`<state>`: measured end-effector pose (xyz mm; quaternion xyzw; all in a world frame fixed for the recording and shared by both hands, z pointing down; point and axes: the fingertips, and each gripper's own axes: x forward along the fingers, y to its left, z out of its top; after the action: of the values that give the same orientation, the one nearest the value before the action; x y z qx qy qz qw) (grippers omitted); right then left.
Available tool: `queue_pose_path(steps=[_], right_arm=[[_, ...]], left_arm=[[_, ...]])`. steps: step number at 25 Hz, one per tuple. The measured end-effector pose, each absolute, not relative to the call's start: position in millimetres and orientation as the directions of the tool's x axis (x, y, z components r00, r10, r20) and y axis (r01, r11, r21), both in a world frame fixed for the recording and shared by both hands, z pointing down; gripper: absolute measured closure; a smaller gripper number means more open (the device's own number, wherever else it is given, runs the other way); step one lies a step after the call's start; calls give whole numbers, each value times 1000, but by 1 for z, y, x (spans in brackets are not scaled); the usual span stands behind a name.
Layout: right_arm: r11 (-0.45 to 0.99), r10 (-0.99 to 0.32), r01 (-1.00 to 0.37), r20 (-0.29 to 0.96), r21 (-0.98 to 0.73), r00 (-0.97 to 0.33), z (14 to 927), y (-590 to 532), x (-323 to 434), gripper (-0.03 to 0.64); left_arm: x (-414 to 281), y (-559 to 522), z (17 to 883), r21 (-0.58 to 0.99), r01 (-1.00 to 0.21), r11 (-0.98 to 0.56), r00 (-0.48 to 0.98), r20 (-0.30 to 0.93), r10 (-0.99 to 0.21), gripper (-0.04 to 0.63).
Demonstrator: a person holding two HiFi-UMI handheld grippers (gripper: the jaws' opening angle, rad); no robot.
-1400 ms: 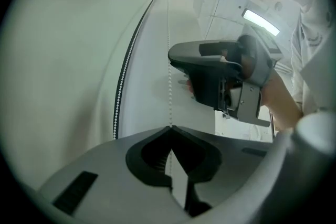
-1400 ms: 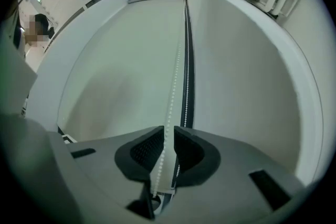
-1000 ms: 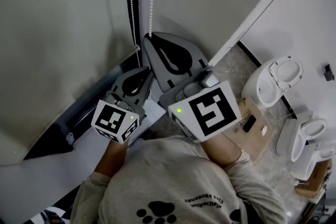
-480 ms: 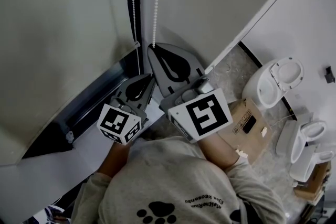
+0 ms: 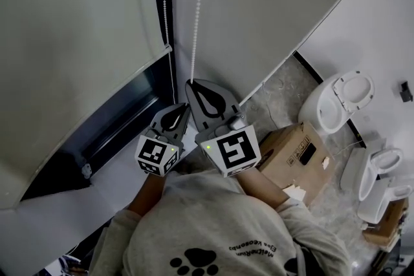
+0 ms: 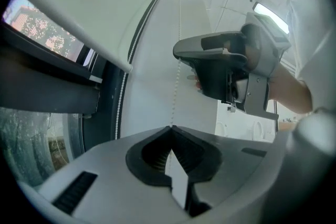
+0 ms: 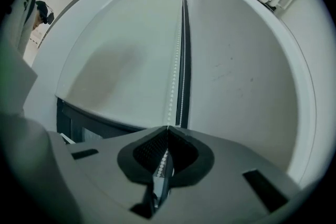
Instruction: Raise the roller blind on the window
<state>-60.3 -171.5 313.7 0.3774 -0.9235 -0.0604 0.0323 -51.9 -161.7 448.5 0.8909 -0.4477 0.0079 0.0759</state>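
Observation:
The pale roller blind (image 5: 77, 42) hangs over a dark window (image 5: 123, 123); its bottom rail ends near the white bead chain (image 5: 198, 16). My right gripper (image 5: 191, 83) is shut on one strand, which runs straight up from its tips. My left gripper (image 5: 184, 106) sits just below and left of it. In the left gripper view, the chain (image 6: 175, 92) drops from the right gripper (image 6: 226, 68) into my left gripper (image 6: 170, 126), shut on it. In the right gripper view, beads (image 7: 174, 60) enter my right gripper (image 7: 168, 127); a second strand runs close beside the frame.
A white sill (image 5: 65, 210) lies under the window. Right of the chain is a plain grey wall (image 5: 272, 3). On the floor at the right stand a cardboard box (image 5: 294, 152) and white ceramic toilet bowls (image 5: 336, 100). The person's grey shirt (image 5: 207, 229) fills the bottom.
Both grippers have moved down the view toward the person together, still shut on the chain. A longer stretch of chain now shows above the right gripper.

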Motion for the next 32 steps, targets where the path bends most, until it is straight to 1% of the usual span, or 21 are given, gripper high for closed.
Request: queue_pose_path(steps=[11,16,18,20,24,27,28,29,30,32], right_arm=[[712,-702,-697,103,85,-704,392,-171,-57,607],[720,-693,-691,135,67,-708,415,-170,-57,607],[724,-687,-688,151,54,-711,424,-168,-58,607],[727,-683,-685,155,49,-714,429,-165,-59,607],[736,-674,-675,149,51,-724,429,-162,-60,607],[742,-668,-669,147,45,-730,431,-162,-59,607],[742,-668,-669,146,43,-730,431,-162,-59,607],[741,-668,-670,145,41,-730,430,-163,-59,607],[741,-668,-670,143,40,-730,430,-164,-59,607],[742,-667,-669,140,37,-732,429,-165,-59,607]], left_arm=[[-48,-156,526,148,-815,-561,579,175,-796,586],[-49,-155,553,231,-818,-527,572,226,-788,586],[-52,-151,562,231,-824,-517,564,247,-788,586],[-53,-147,567,225,-826,-518,563,259,-785,586],[-53,-144,566,260,-816,-516,573,252,-780,584],[-53,-138,558,230,-809,-541,587,261,-766,581],[-52,-136,551,220,-801,-557,598,257,-759,550],[-51,-135,543,216,-791,-572,611,250,-751,481],[-50,-133,534,217,-781,-586,624,240,-743,454],[-51,-131,513,225,-763,-606,646,212,-734,457]])
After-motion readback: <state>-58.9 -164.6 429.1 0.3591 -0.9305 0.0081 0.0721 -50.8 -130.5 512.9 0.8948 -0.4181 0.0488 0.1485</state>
